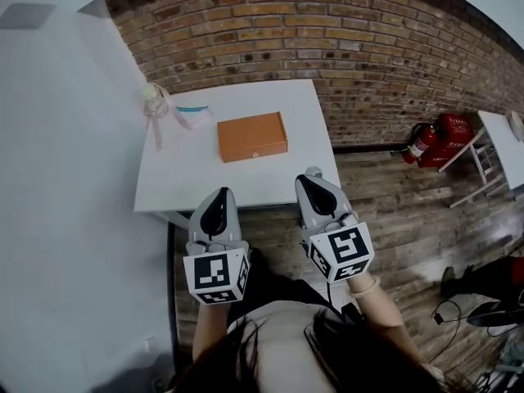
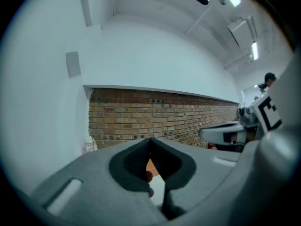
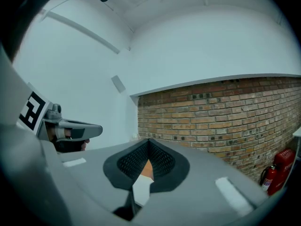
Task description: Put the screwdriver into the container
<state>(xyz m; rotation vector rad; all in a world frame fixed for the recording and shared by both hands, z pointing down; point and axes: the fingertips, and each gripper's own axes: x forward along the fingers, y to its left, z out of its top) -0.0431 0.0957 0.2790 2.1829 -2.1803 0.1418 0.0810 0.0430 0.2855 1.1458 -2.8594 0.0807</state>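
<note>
Both jaws were shut, empty: left gripper [image 1: 220, 195] and right gripper [image 1: 312, 176] hung at worktop [image 1: 246, 182] near edge. Orange container [image 1: 252, 136] sat mid-worktop, lid closed. Screwdriver not made out: possibly inside, possibly among small items [image 1: 180, 113] far-left. Either way, any move wanted clearance from container.

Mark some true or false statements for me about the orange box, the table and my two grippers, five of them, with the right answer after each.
1. The orange box lies closed on the white table. True.
2. The left gripper holds a screwdriver. False: its jaws are together with nothing between them.
3. The right gripper has its jaws wide apart. False: they are shut, and empty.
4. A red fire extinguisher stands by the brick wall, to the right of the table. True.
5. Both grippers rest on the box. False: they are at the table's near edge, apart from the box.
</note>
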